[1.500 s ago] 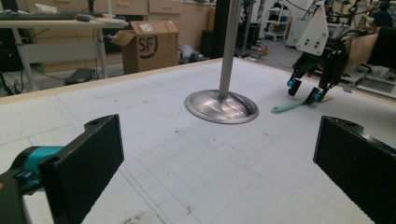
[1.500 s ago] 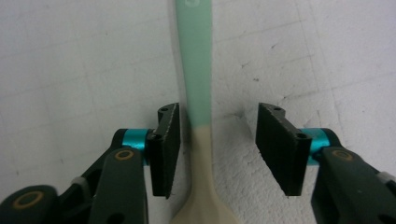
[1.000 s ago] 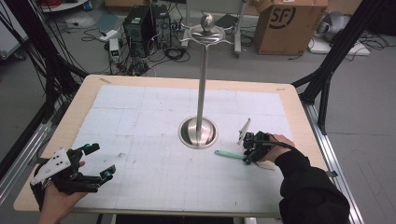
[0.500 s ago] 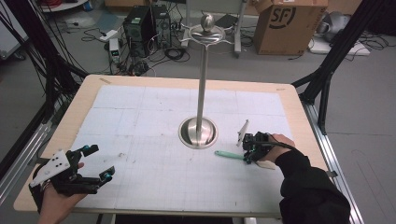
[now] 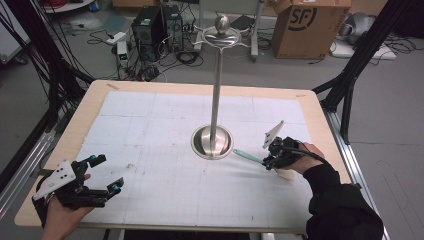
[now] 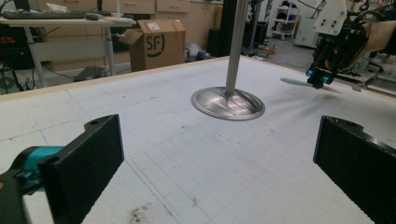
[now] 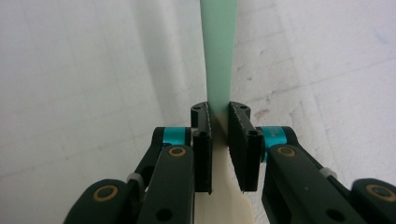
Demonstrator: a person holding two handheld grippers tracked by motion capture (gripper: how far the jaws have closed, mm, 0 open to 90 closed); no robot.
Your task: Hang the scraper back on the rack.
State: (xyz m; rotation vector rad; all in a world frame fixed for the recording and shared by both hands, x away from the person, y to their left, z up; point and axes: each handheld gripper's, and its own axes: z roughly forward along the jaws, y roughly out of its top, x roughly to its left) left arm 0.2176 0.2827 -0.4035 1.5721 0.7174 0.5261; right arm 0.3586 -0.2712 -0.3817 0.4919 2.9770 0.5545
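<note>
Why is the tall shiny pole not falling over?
The metal stand is upright; its wide round base sits flat on the table.

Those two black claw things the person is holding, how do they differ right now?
The left gripper has its jaws spread wide and holds nothing; the right gripper is shut on a green utensil. The left sits at the near table corner, the right close to the metal stand. Both have black jaws with teal fittings.
</note>
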